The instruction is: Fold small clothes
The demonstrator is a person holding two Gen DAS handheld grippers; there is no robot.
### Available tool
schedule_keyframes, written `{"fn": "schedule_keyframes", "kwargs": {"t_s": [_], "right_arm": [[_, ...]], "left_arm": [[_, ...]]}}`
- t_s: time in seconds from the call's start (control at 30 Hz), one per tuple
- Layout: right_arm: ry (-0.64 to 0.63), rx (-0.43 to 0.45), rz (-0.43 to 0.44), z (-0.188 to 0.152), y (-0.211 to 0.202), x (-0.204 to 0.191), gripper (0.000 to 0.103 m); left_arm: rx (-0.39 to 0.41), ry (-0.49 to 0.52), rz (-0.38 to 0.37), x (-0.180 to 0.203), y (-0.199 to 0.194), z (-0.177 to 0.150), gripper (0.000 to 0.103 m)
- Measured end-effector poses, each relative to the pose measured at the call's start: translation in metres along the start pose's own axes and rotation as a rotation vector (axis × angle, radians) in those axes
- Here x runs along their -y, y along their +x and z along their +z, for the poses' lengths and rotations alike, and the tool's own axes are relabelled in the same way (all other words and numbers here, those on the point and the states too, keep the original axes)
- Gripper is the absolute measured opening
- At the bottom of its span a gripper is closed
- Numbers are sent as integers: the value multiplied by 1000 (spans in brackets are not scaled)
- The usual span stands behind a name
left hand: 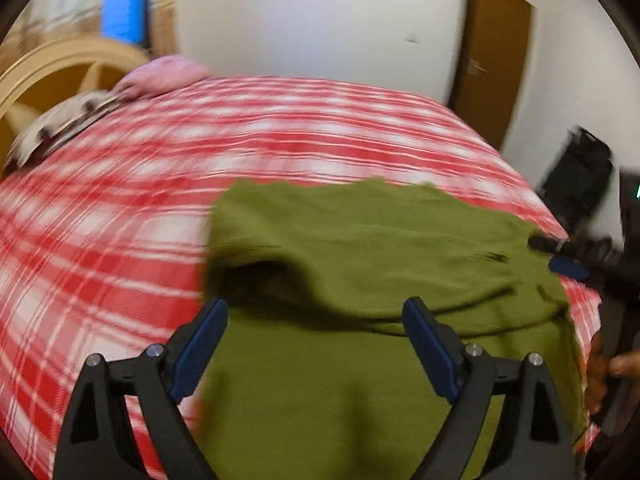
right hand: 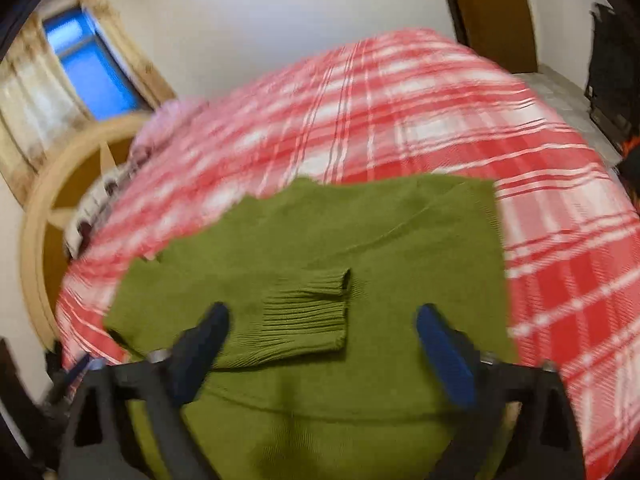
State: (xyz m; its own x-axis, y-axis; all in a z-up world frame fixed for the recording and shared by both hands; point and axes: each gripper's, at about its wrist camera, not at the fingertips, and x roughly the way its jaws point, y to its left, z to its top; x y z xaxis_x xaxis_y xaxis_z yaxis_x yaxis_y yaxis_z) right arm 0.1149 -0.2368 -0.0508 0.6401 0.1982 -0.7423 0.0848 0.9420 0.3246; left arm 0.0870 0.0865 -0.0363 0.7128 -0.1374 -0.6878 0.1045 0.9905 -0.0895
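Observation:
An olive-green knit sweater [left hand: 360, 248] lies on a red-and-white plaid bedspread [left hand: 120, 208]. In the right wrist view the sweater [right hand: 320, 240] has one sleeve folded across its body, with the ribbed cuff [right hand: 308, 312] lying on top. My left gripper [left hand: 316, 308] is open and empty, just above the sweater's near part. My right gripper [right hand: 320, 312] is open and empty, its fingers either side of the cuff and above it. The right gripper also shows in the left wrist view [left hand: 560, 256] at the sweater's right edge. Both views are blurred by motion.
A pink pillow [left hand: 164, 74] and a patterned pillow [left hand: 68, 120] lie at the bed's head by a curved wooden headboard [left hand: 52, 64]. A brown door [left hand: 492, 60] stands in the white wall. A dark object [left hand: 580, 176] stands on the floor to the right.

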Motion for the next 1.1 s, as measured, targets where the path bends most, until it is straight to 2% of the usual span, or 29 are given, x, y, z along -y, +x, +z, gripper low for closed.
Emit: {"fn": "schedule_keyframes", "kwargs": {"t_s": [0.07,0.1,0.17,0.23,0.27,0.3,0.33,0.43,0.53,0.63,0.7,0.77,0.9,1.0,1.07,1.1], "right_arm": [[-35,-58,-76,-2,27,-9,74],[-40,-69,-84,-4,36,-11,74],[-102,-44,-126,-6,41,-24,72],[-152,-40,-123,-9,42,-33,35],[-173,-48,-122,-10,42,-36,29],[-193,-54,-120,-11,43,-39,17],[-201,-60,-111,-9,43,-40,9],[-209,-29,-96,2,28,-43,6],[-225,63,-82,19,-7,-48,6],[-251,158,-108,30,-46,-45,6],[-241,184,-139,30,-59,-35,6],[-213,167,-141,30,-59,-19,6],[-94,78,-11,15,-38,8,6],[26,18,175,10,-10,19,7],[110,-10,235,6,5,27,27],[135,-19,255,4,11,28,64]], "left_arm": [[15,-57,29,-23,-1,2,92],[26,-79,44,-30,-1,3,92],[54,-139,96,-51,-2,6,92],[65,-171,130,-64,0,10,92],[66,-184,139,-71,0,10,92],[67,-199,146,-75,0,10,92],[67,-223,142,-80,-1,11,92],[74,-245,108,-80,-3,9,92],[31,-191,83,-67,6,4,92],[-1,-137,125,-52,24,0,92],[-45,-118,176,-45,42,-2,92],[-96,-138,206,-48,56,-4,92],[-113,-206,202,-60,62,-10,92],[-122,-211,238,-62,67,-12,92],[-129,-210,242,-63,71,-13,92],[-132,-210,242,-64,73,-13,92]]}}
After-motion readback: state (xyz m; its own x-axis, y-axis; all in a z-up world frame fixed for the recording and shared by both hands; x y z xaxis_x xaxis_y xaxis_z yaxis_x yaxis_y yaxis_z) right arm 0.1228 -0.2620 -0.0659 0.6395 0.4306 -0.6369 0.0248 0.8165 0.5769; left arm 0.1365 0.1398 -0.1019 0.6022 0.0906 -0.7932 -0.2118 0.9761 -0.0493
